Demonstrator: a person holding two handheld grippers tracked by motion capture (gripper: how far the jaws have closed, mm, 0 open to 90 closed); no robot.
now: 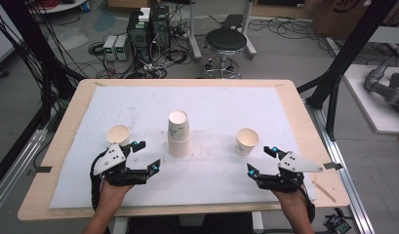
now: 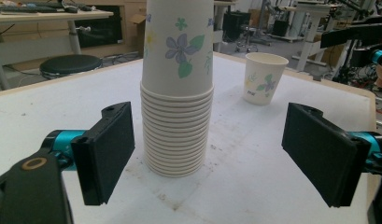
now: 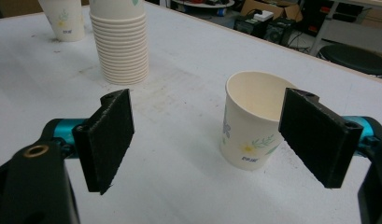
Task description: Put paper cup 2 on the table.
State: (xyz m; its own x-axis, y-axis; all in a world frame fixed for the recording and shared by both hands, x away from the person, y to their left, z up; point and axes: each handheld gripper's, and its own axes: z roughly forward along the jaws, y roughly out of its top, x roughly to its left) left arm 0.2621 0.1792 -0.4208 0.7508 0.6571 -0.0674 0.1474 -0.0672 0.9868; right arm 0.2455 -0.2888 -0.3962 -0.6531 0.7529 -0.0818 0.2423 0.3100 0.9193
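A stack of upside-down paper cups [image 1: 179, 134] with flower prints stands mid-table on the white mat [image 1: 211, 102]. One upright cup [image 1: 118, 135] stands to its left and another upright cup [image 1: 247, 141] to its right. My left gripper [image 1: 145, 156] is open, near the left cup, and its jaws face the stack [image 2: 178, 93], which stands a short way beyond them; the right cup [image 2: 265, 77] is farther off. My right gripper [image 1: 262, 160] is open just in front of the right cup [image 3: 254, 121], which stands close to its right jaw, untouched. The stack [image 3: 121, 46] and the left cup [image 3: 65, 18] stand beyond.
The mat covers a wooden table [image 1: 289, 97]. Behind the table are a black stool [image 1: 226, 44], computer boxes with cables [image 1: 148, 29] and black frame posts [image 1: 333, 83] at both sides. Bare mat lies between the cups and the front edge.
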